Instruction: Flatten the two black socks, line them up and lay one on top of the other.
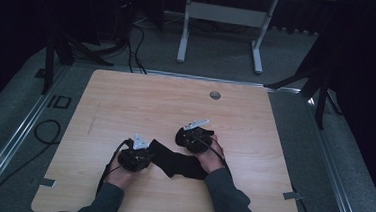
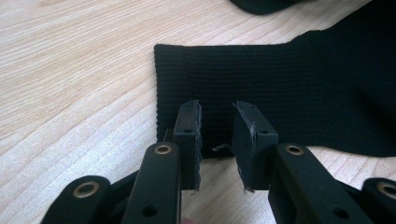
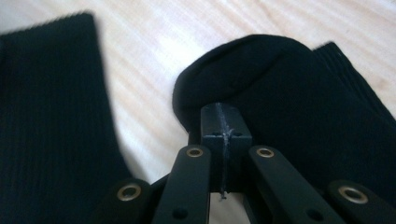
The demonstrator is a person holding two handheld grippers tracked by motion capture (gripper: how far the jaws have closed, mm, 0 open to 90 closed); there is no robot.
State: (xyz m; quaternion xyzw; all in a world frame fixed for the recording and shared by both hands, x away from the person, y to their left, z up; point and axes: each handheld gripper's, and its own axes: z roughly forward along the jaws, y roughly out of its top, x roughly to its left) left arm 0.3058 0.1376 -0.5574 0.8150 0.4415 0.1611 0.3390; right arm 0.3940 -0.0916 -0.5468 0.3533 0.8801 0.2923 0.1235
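A black ribbed sock lies on the wooden table between my two grippers. My left gripper sits at the sock's left end. In the left gripper view its jaws stand apart over the near edge of the cuff, the pads not pressing it. My right gripper is at the sock's right end. Its jaws are shut flush at the bunched, rounded toe, which rises around their tips. A ribbed stretch lies blurred at the left.
A grey round cap is set in the table's far side. White frame legs stand on the floor behind it, and cables run along the left. Bare wood surrounds the sock.
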